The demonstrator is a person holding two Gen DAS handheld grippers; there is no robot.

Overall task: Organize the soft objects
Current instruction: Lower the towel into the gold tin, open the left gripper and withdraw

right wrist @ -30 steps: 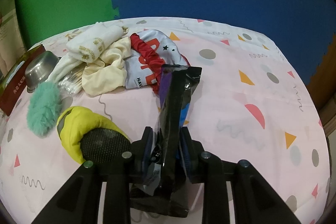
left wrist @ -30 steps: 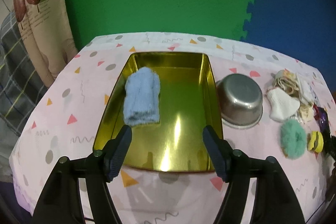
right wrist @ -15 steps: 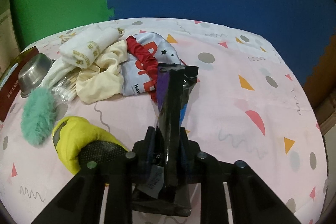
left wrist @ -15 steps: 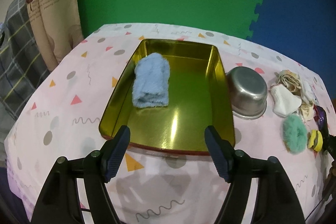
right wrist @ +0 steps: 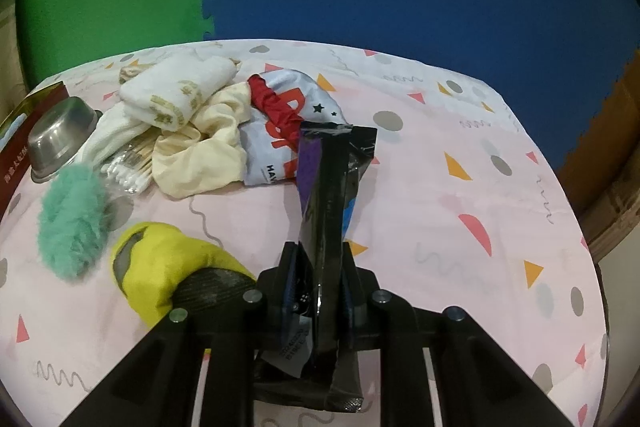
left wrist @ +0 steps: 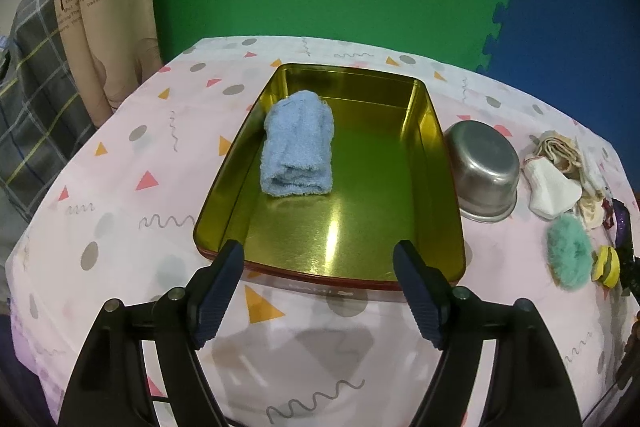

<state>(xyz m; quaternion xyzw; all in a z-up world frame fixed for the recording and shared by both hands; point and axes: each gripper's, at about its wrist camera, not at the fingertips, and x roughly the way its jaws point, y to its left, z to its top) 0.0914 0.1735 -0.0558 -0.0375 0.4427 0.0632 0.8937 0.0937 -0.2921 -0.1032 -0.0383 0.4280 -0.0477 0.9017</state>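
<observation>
A gold tin tray sits on the patterned tablecloth, with a rolled blue towel in its left half. My left gripper is open and empty, hovering just in front of the tray's near rim. My right gripper is shut on a black and purple packet, held upright above the cloth. Beside it lie a yellow plush toy, a teal fluffy puff, a cream cloth, a white towel roll and a grey and red printed fabric.
An upturned steel bowl stands right of the tray; it also shows in the right wrist view. A bundle of cotton swabs lies by the cream cloth. Green and blue foam walls stand behind. The table's edge curves close on the right.
My left gripper has pulled back and up from the tray, still open. My right gripper has closed tighter on the packet and lifted slightly.
</observation>
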